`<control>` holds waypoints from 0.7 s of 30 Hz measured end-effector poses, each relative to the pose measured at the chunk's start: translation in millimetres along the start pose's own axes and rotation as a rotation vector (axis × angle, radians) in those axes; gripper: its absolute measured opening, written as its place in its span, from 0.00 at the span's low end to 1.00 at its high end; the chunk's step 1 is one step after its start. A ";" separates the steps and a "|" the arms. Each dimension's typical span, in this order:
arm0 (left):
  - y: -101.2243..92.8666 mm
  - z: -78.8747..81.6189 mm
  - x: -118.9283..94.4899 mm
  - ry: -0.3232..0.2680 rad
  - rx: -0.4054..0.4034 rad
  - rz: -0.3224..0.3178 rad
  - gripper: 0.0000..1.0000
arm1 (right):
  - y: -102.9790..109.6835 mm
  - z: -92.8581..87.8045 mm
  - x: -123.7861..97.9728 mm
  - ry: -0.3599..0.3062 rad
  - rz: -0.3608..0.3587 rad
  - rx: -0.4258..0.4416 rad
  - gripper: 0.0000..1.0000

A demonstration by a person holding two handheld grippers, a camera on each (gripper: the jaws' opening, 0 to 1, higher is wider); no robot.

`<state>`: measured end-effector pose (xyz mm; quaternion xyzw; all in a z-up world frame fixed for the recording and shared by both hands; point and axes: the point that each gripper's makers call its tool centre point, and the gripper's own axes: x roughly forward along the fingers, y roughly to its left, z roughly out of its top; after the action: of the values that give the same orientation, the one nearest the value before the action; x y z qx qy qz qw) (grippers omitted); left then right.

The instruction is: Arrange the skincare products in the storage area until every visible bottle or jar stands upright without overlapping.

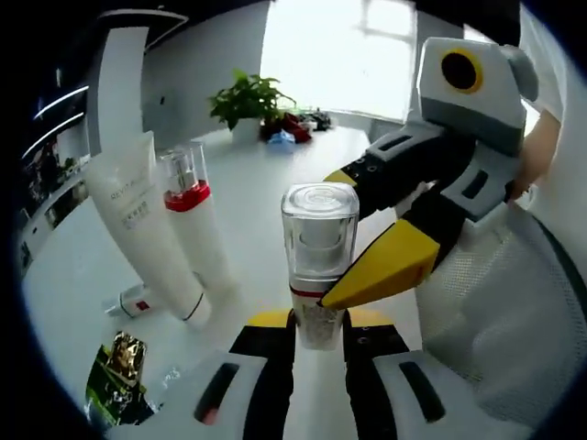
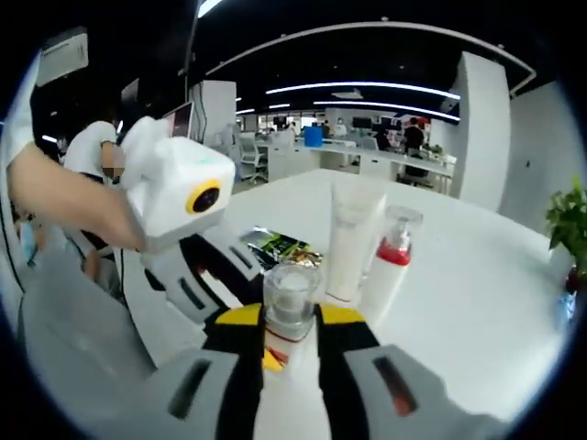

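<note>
A slim white bottle with a clear square cap [image 1: 319, 240] stands upright between the yellow-tipped jaws of my left gripper [image 1: 319, 323], which is shut on its lower body. My right gripper [image 1: 335, 240] comes in from the right, one yellow jaw lying across the bottle's front. In the right gripper view the same bottle [image 2: 292, 295] sits between the jaws of my right gripper [image 2: 292, 321], also shut on it, while the left gripper [image 2: 266, 353] reaches in from the left. A white tube [image 1: 147, 229] and a red-banded pump bottle [image 1: 190, 215] stand together on the table.
A small white item [image 1: 133, 301] lies flat by the tube's foot, with a green and gold packet [image 1: 119, 376] nearer to me. A potted plant [image 1: 248, 101] stands at the white table's far end. A person's light clothing [image 1: 500, 312] is at the right.
</note>
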<state>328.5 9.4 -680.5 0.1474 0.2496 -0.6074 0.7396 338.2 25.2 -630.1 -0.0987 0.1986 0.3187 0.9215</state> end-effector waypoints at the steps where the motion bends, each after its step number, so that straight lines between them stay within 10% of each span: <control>1: 0.4 -1.2 1.5 0.000 0.006 -0.004 0.16 | -0.8 -1.8 0.6 0.003 -0.002 -0.001 0.21; 21: 6.8 -17.5 24.4 0.045 0.129 -0.072 0.16 | -9.1 -30.0 10.6 0.070 -0.054 0.012 0.23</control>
<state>335.1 0.0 -709.0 0.1993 0.2318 -0.6448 0.7006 342.4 14.7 -661.2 -0.1094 0.2298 0.2887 0.9230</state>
